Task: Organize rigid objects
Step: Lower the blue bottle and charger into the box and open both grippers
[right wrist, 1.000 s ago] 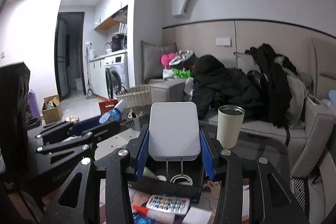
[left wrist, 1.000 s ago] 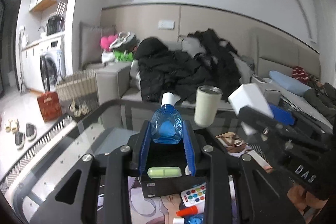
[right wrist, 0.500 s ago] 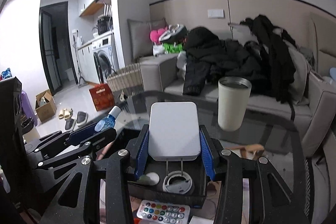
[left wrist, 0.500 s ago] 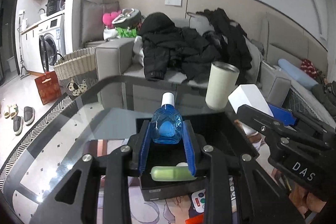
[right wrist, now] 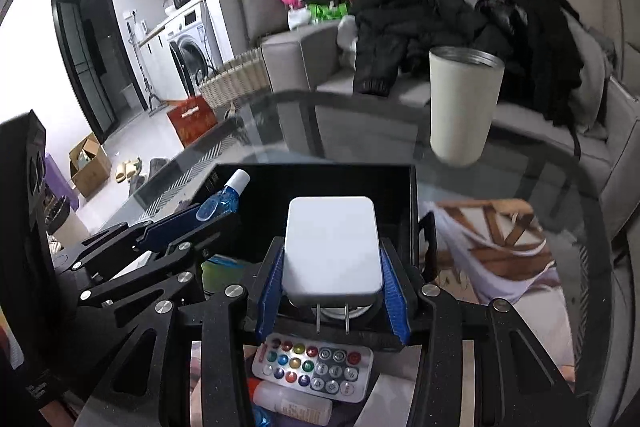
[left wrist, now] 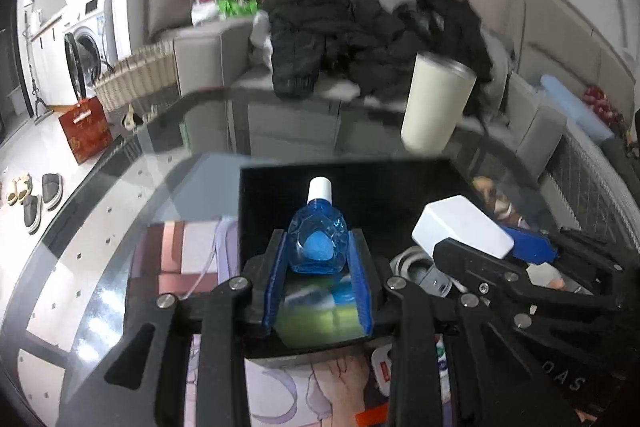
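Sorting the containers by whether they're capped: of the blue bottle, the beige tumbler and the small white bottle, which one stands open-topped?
The tall beige tumbler with the bare metal rim, standing on the glass table beyond the black box.

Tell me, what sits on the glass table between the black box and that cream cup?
Nothing: in the right wrist view, bare glass table separates the black box from the cream cup.

Both claws: matte black, speckled plastic frames w/ triangular cut-outs in the arms & round silver screws at the linkage joints. Left claw (left wrist: 318, 267) has blue ribbed pads (left wrist: 276, 279) inside black fingers. Right claw (right wrist: 332, 279) same build, blue ribbed pads (right wrist: 394, 297). Its side, seen from left cam, carries faint lettering "DAS". No sleeves or cables visible.
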### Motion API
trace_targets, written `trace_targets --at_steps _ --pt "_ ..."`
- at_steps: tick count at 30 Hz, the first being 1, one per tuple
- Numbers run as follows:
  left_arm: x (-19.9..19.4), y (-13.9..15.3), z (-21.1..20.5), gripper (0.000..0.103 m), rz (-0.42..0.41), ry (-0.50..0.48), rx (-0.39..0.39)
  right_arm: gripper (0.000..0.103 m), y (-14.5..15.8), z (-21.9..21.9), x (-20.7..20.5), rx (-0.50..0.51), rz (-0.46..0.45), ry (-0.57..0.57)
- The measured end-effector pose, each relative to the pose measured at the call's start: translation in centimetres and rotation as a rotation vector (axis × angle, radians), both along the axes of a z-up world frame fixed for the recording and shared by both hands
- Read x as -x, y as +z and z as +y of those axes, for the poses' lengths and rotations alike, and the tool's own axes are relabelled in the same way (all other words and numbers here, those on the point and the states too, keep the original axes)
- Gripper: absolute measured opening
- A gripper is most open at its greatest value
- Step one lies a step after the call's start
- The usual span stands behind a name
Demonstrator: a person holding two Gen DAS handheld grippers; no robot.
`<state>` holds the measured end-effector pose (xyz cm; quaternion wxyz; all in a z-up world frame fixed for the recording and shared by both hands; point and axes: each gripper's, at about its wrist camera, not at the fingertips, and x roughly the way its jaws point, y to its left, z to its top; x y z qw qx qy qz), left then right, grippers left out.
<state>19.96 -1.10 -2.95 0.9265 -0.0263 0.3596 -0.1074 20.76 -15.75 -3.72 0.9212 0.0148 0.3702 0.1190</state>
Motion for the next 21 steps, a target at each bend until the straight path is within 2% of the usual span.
trace_targets --at_steps 5,9,10,13,16,21 --pt "-0.4 0.2 -0.2 0.028 0.043 -0.015 -0.024 0.045 -0.7 0.0 -0.3 0.001 0.056 0.023" --pt "-1.5 0.4 -0.5 0.029 0.145 -0.071 -0.063 0.045 -0.6 0.5 -1.2 0.042 0.113 0.051" --pt "-1.8 0.4 -0.5 0.030 0.176 -0.085 -0.069 0.046 -0.5 0.5 -1.8 0.047 0.154 0.071" --pt "-2.5 0.6 -0.5 0.031 0.236 -0.110 -0.061 0.047 -0.4 0.5 -2.7 0.056 0.211 0.109" --pt "-2.7 0.7 -0.5 0.031 0.247 -0.103 -0.057 0.048 -0.2 0.4 -3.3 0.047 0.247 0.117" --pt "-2.3 0.6 -0.3 0.031 0.232 -0.093 -0.050 0.048 0.0 0.5 -3.4 0.052 0.237 0.119"
